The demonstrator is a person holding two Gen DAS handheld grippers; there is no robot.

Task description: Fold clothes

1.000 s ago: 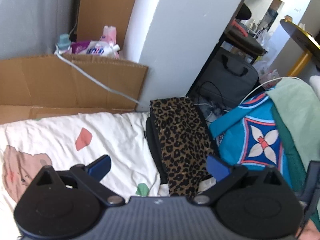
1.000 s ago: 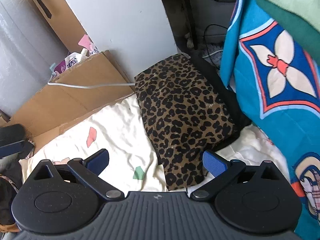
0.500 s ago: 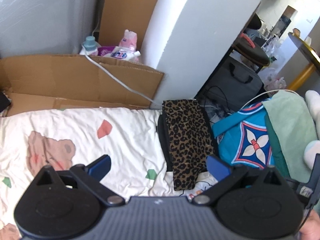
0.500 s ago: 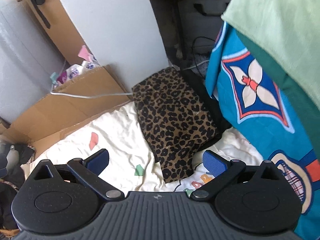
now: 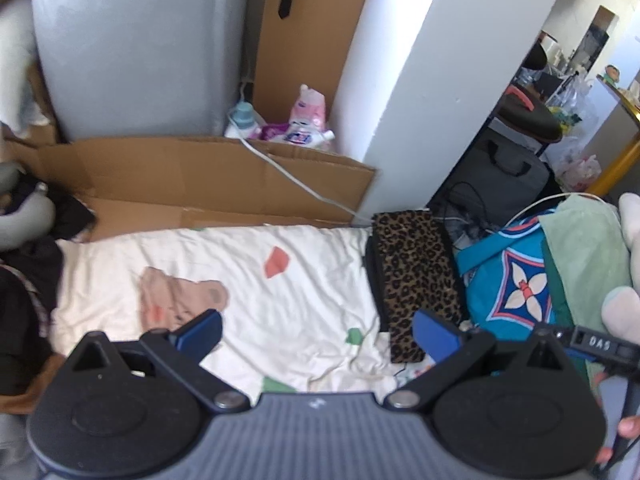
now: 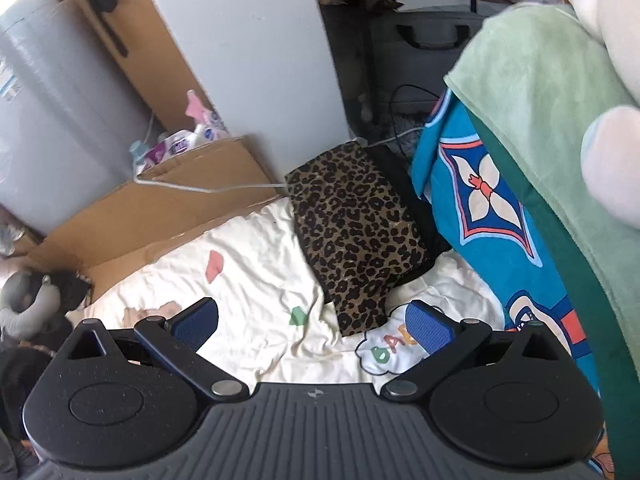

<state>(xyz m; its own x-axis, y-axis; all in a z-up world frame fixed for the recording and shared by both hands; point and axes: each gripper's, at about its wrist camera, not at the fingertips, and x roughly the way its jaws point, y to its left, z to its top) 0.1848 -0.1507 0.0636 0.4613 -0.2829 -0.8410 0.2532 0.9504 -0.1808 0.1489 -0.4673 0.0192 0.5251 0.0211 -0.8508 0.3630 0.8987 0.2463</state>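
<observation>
A cluttered room corner is shown, with a grey panel (image 5: 132, 48) and flattened cardboard (image 5: 208, 176) standing behind a cream bedsheet (image 5: 280, 304) printed with a bear and small coloured shapes. A white pillar (image 5: 412, 92) rises at 1 o'clock in the left wrist view, and a dark bag (image 5: 504, 176) with cables is seen on the floor past it. Bottles and packets (image 5: 296, 128) are tucked into the cardboard at 12 o'clock, with a white cable (image 5: 296, 180) trailed across it.

The sheet is bounded by cardboard along its far edge, by dark clothing (image 5: 24, 280) at 9 o'clock and by a blue patterned blanket (image 6: 488, 200) under a green towel (image 6: 552, 112) at 3 o'clock. The middle of the sheet lies open and wrinkled.

A folded leopard-print garment (image 6: 356, 232) is laid flat at the sheet's far right edge, on top of something black that may be another garment. It lies at 1 o'clock from the left gripper (image 5: 318, 330), beyond the right fingertip, and at 12 o'clock from the right gripper (image 6: 312, 326), apart from both. Both pairs of jaws are spread wide and nothing is held between them.
</observation>
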